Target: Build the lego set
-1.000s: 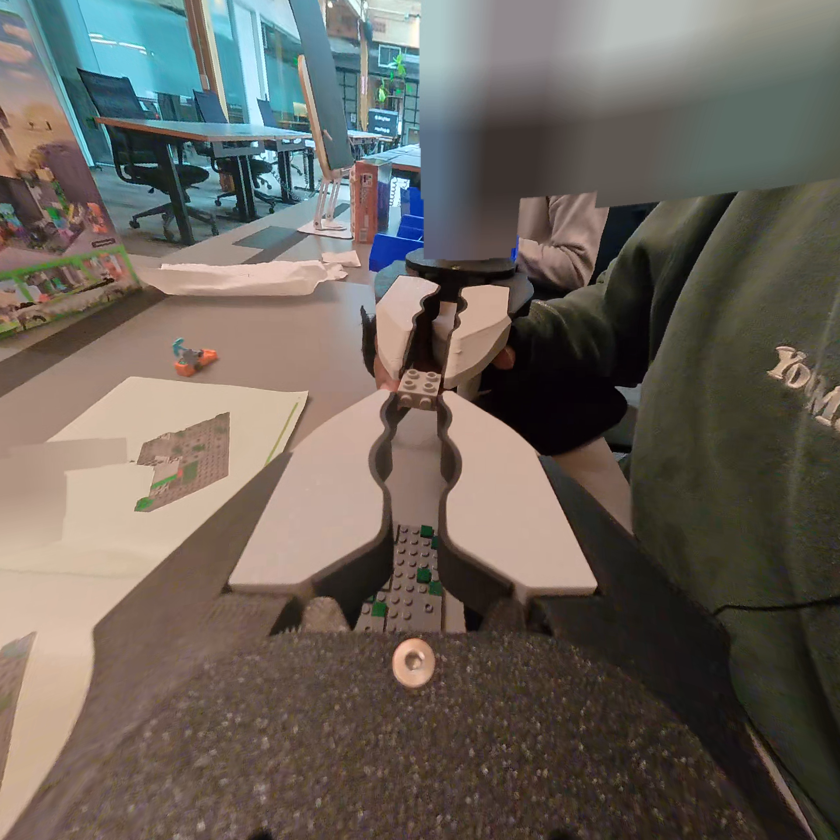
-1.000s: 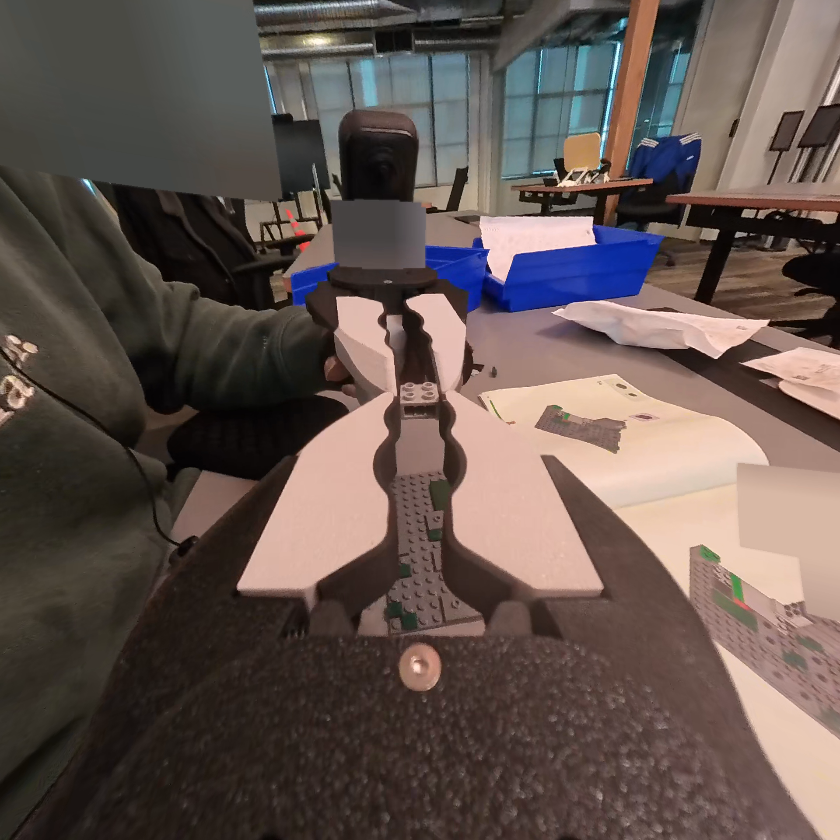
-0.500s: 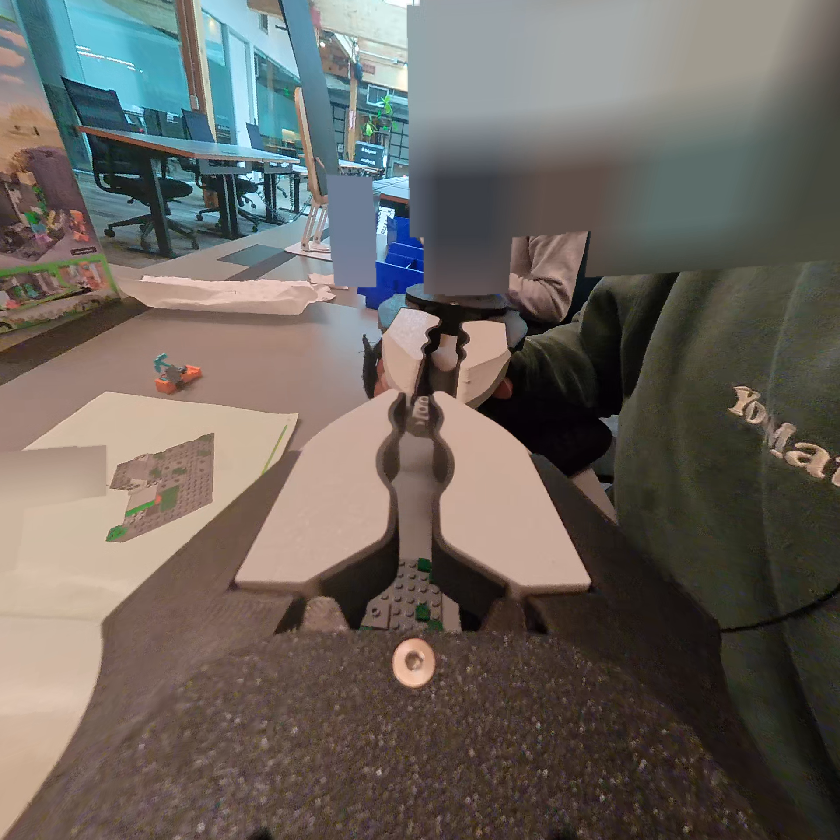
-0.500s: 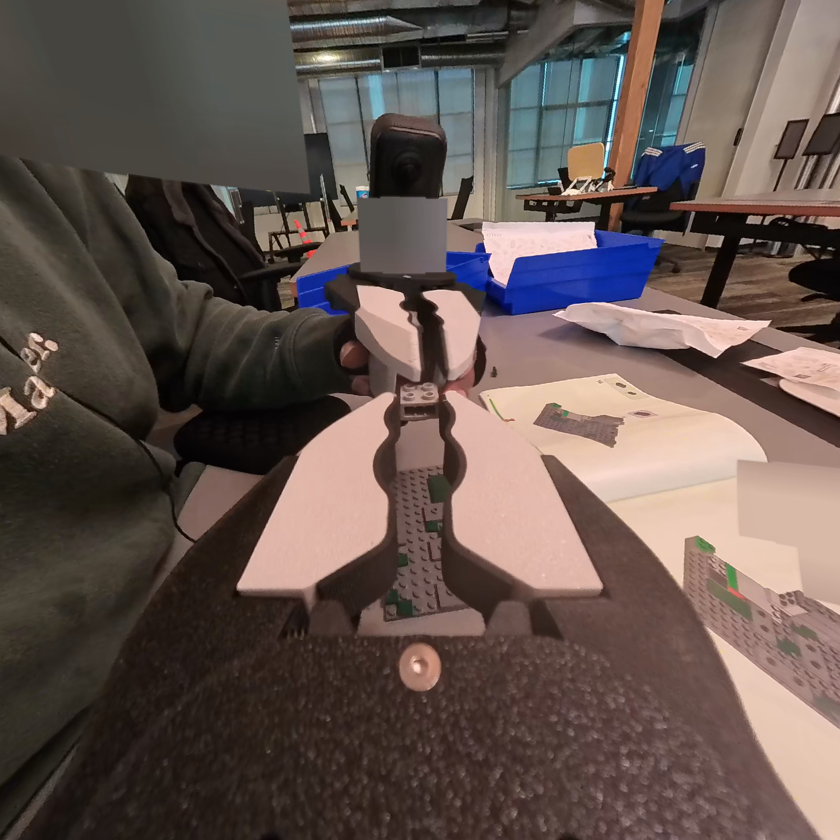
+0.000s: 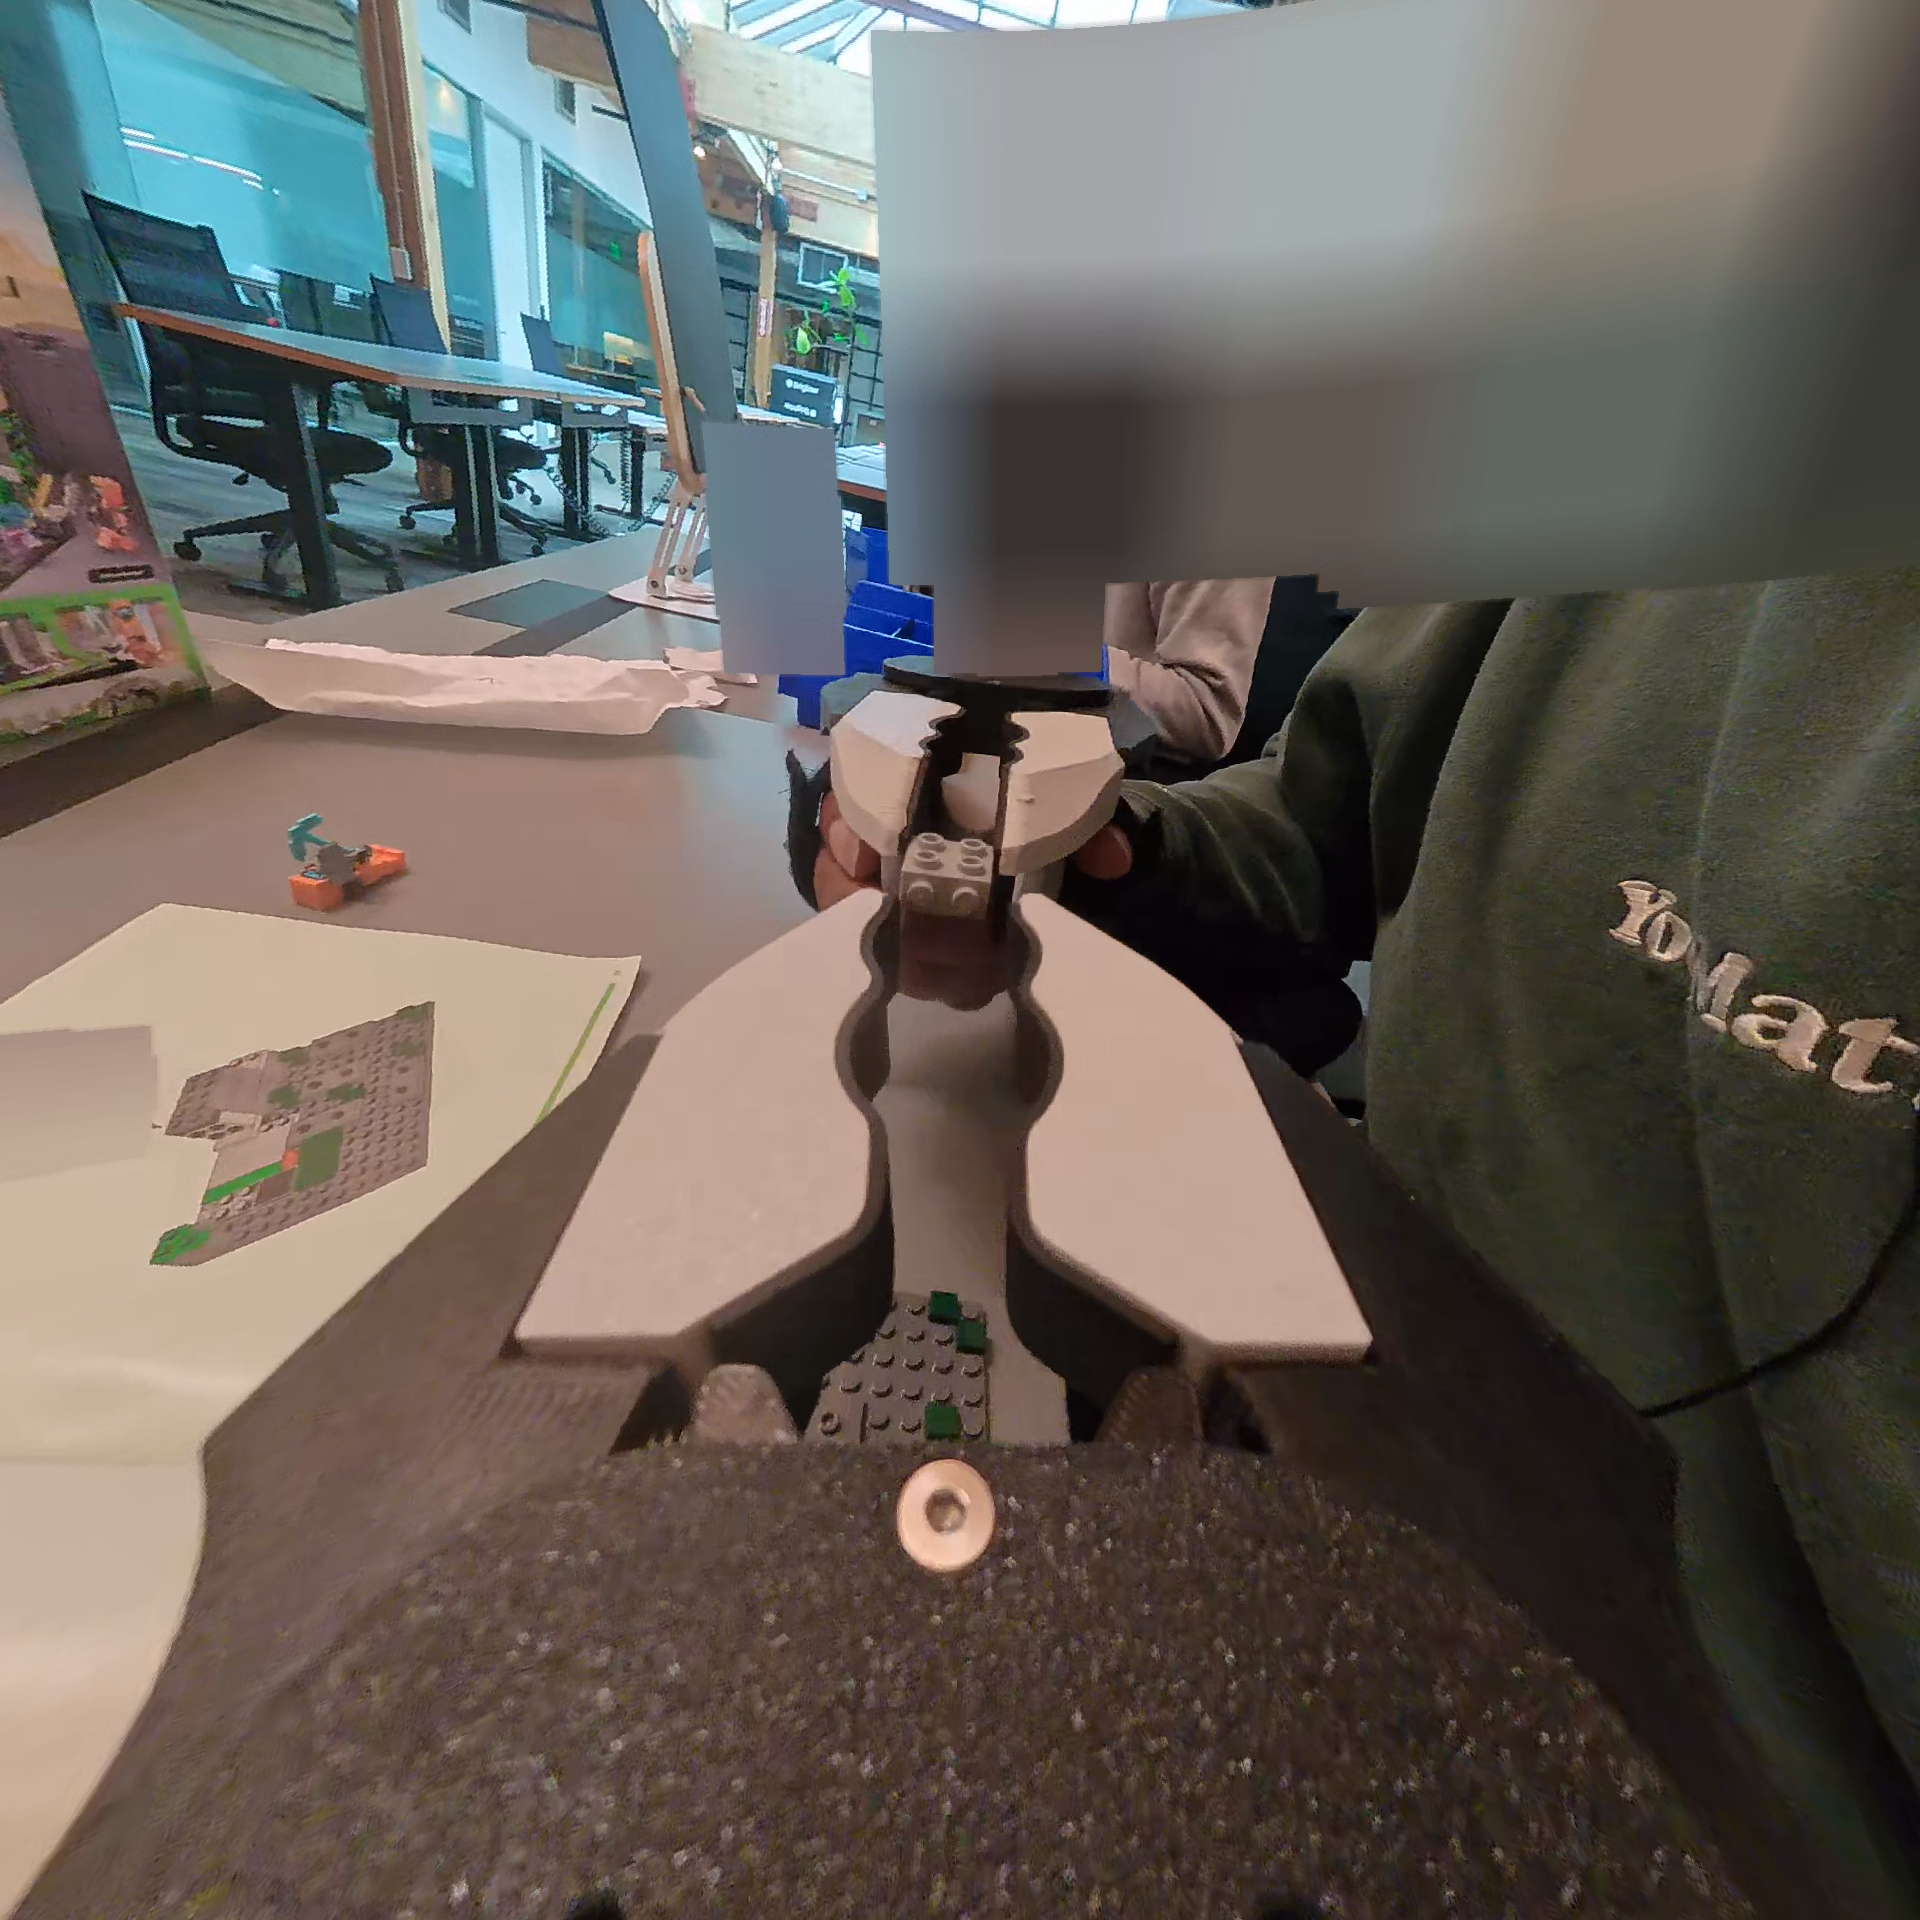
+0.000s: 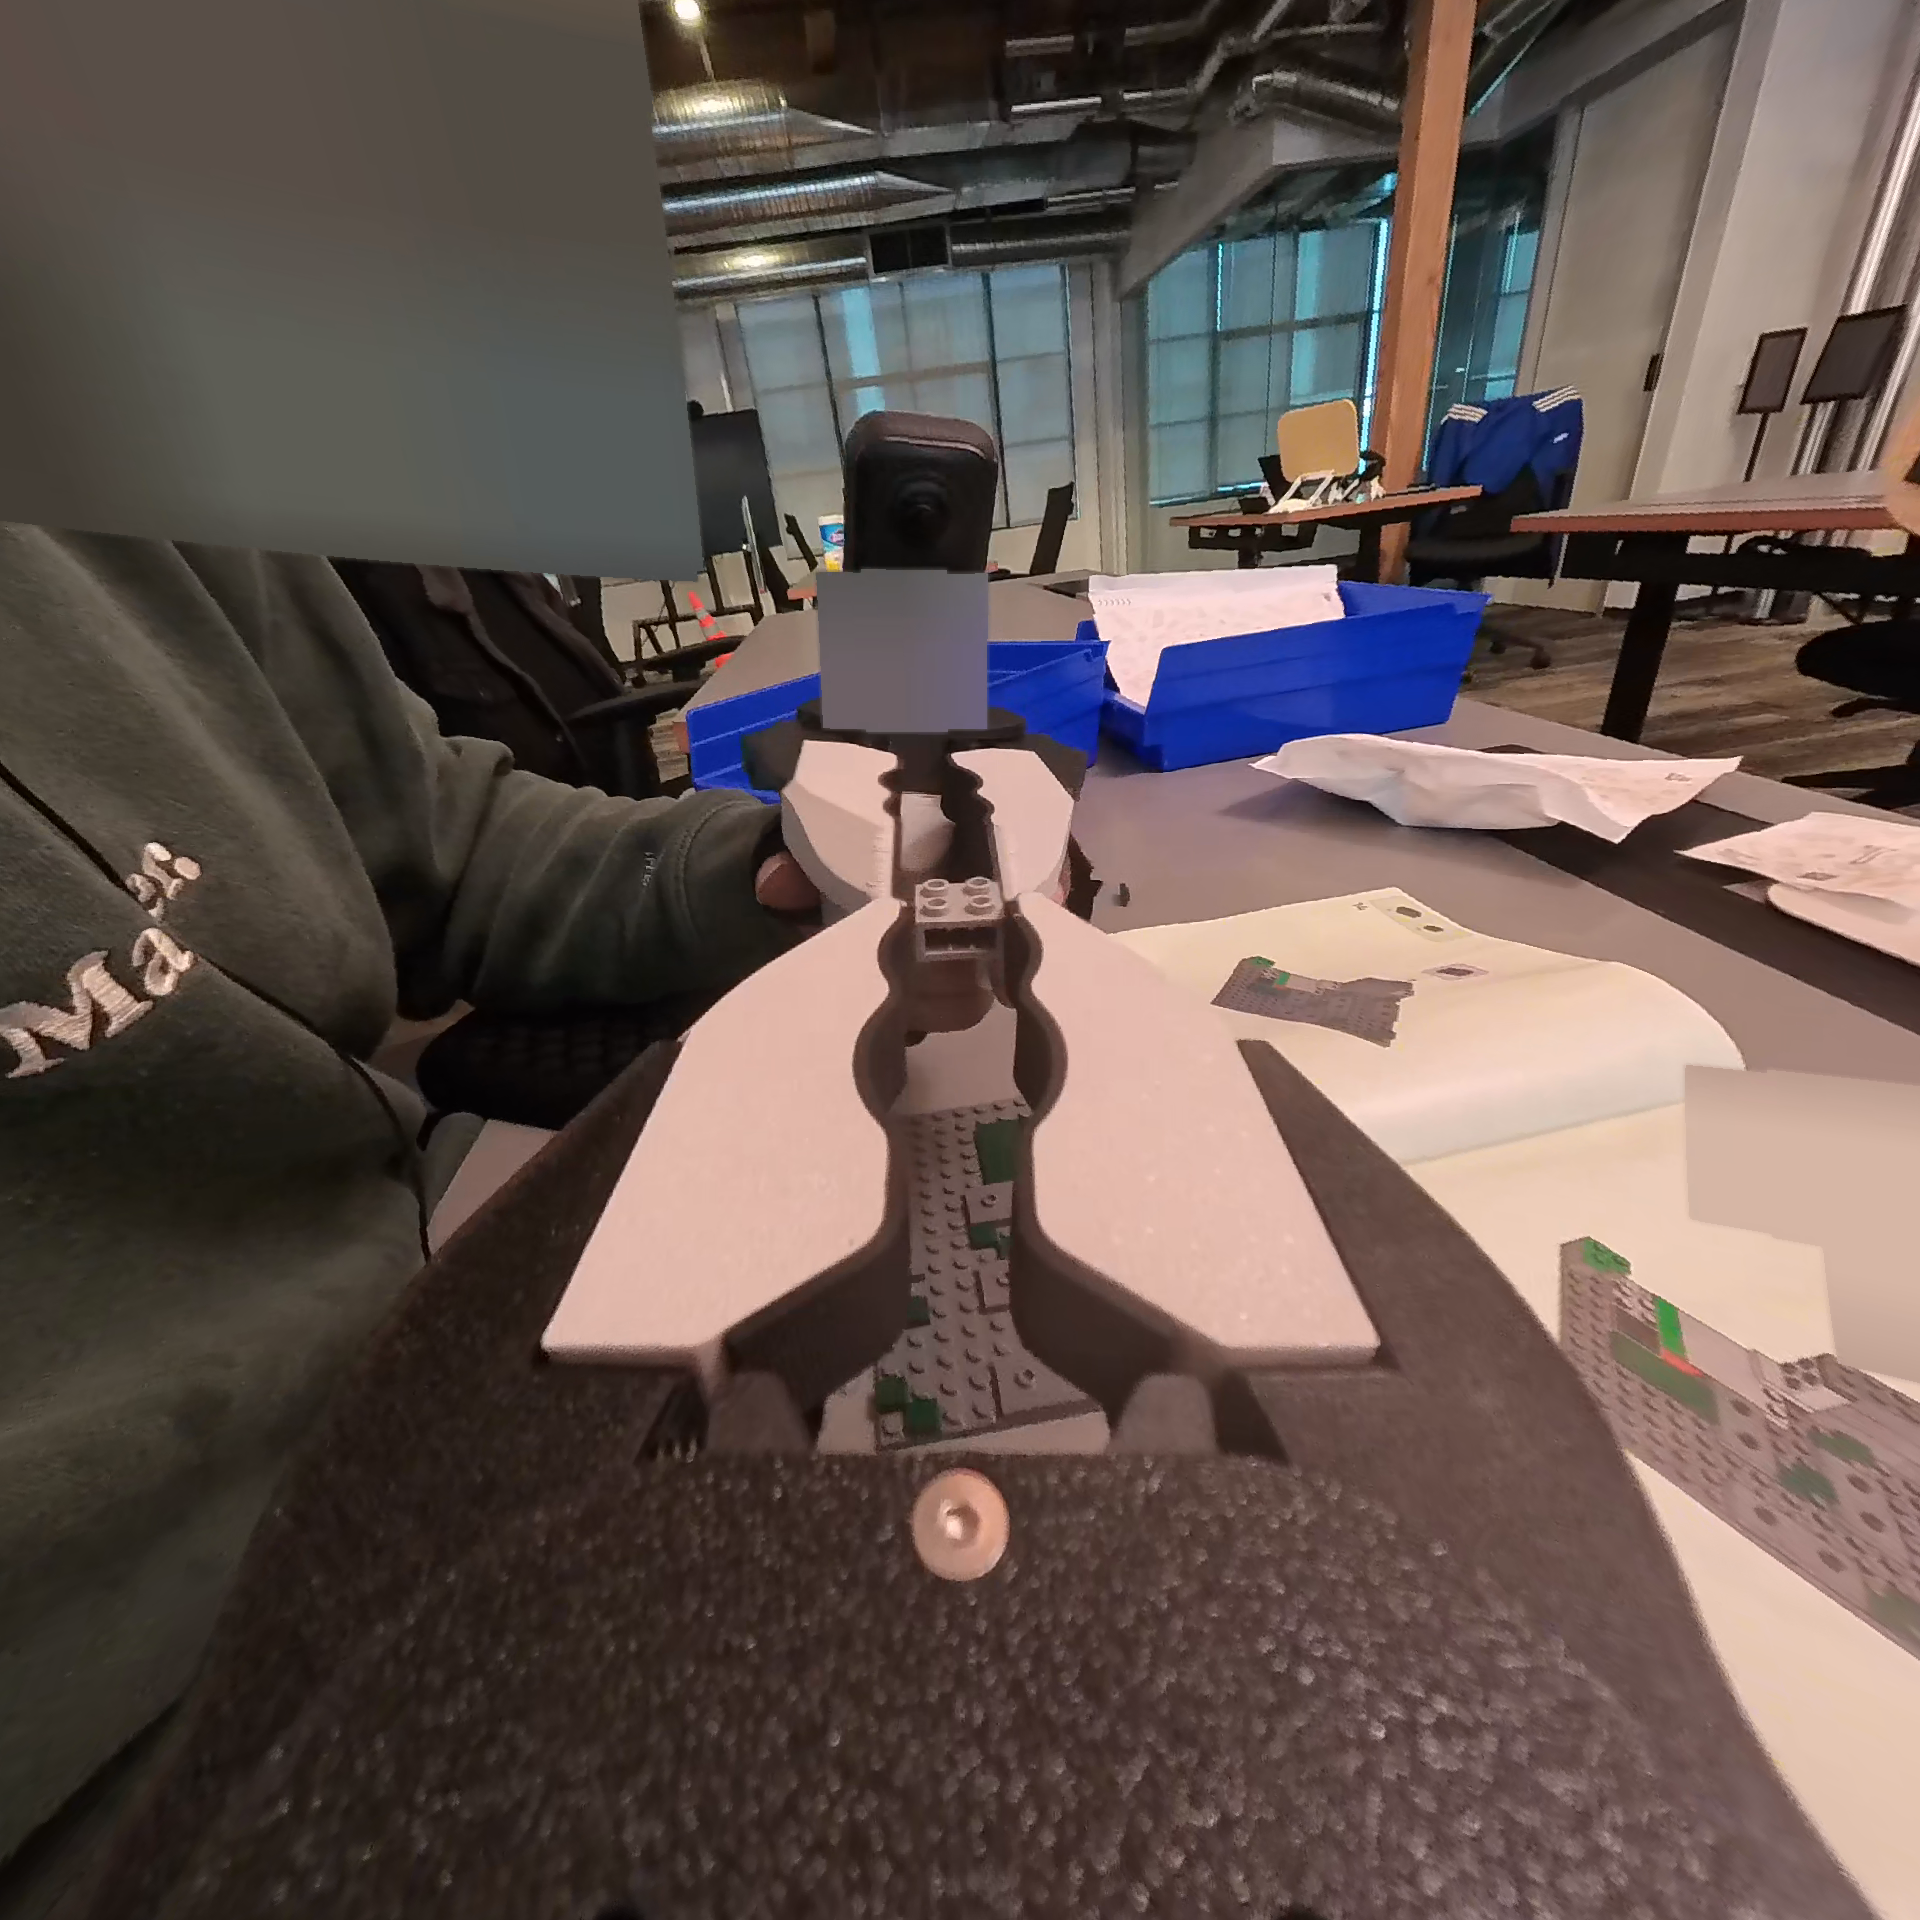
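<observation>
Grey table [image 5: 582,821] in an open office; the left gripper [image 5: 948,920] stands slightly open, tips just short of a grey brick [image 5: 943,878] at frame centre. Right view: the right gripper [image 6: 956,914] pinches that brick above the studded baseplate [image 6: 951,1299]; blue bins [image 6: 1288,665] upper right, embroidered sweatshirt [image 6: 156,935] left.

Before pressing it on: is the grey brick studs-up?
Studs up: four studs show atop the grey brick, clamped in the right gripper.

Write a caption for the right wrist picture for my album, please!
Right gripper pinches a small grey brick, nose to nose with the left gripper, above the grey studded baseplate.
</observation>
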The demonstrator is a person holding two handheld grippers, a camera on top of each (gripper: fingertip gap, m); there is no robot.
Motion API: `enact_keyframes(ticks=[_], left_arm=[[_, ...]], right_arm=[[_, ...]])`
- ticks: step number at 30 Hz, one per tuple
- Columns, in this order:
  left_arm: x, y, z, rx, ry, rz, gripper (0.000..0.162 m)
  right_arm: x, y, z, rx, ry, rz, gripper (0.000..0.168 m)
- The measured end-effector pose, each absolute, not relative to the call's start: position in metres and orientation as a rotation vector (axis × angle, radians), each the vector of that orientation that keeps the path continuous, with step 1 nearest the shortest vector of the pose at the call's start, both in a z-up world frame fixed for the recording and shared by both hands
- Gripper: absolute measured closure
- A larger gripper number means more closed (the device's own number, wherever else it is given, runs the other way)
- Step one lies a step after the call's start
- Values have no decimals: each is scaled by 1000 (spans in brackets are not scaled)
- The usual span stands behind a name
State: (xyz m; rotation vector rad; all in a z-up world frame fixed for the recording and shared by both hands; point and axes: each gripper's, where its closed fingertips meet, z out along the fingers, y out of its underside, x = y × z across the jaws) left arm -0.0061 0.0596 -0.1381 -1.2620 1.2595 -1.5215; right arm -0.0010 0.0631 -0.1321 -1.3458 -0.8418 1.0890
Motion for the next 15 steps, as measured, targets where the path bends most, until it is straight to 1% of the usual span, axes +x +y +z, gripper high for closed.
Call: enact_keyframes(ticks=[9, 15], left_arm=[[-8, 57, -143, -1270, 1300, -1496, 147], [-16, 58, -165, -1347, 1462, -1361, 147]], right_arm=[[-8, 59, -140, -1361, -886, 1085, 153], [-15, 58, -165, -1470, -1008, 1037, 153]])
